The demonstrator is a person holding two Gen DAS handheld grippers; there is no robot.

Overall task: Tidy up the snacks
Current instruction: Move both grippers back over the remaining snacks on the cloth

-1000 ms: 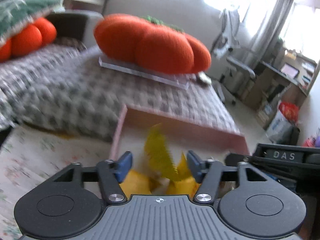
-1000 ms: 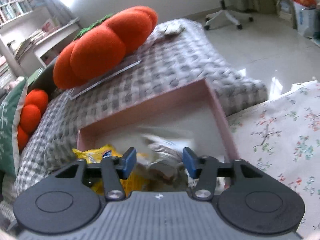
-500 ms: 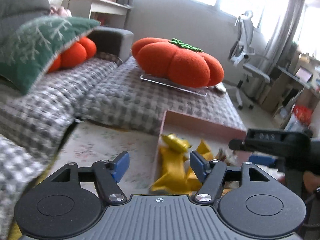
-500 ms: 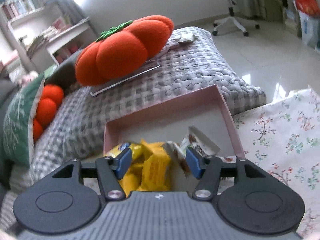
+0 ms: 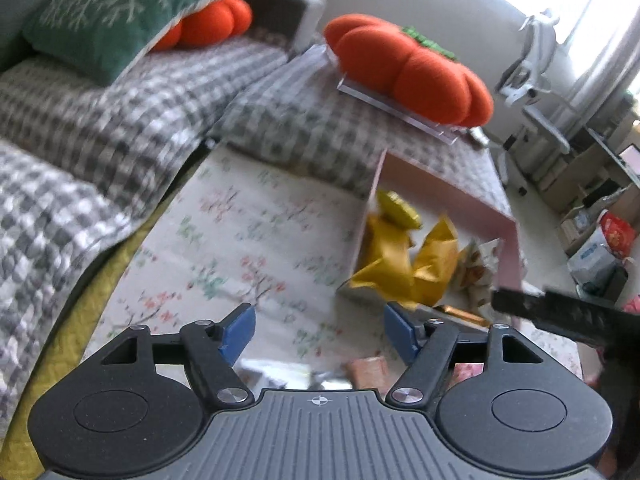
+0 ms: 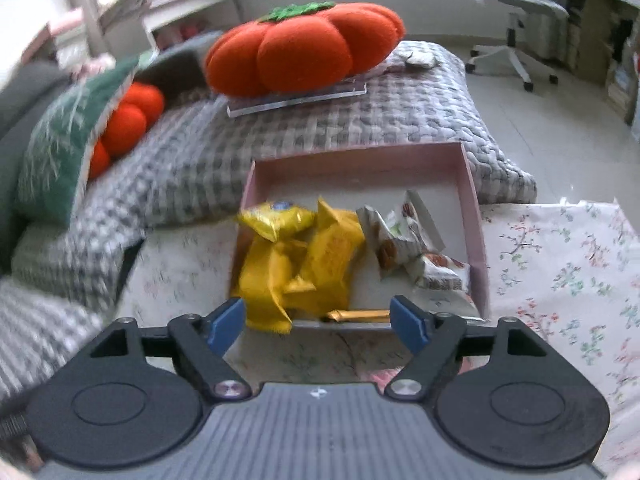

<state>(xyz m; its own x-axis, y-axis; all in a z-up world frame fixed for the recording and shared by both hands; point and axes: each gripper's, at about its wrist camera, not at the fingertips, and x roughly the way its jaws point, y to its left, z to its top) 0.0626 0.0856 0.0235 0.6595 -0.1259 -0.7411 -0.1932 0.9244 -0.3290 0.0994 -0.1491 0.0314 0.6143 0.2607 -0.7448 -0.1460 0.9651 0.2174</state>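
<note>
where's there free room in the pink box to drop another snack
The far half of the pink box is bare, between the back wall and the packets. Crowded: yellow packets near-left, white packets near-right.

Pink box (image 6: 472,200), yellow snack packets (image 6: 316,256), floral tablecloth (image 6: 568,264)

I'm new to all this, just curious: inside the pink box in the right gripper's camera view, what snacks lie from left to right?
Yellow snack packets → white snack packets, all inside the pink box.
</note>
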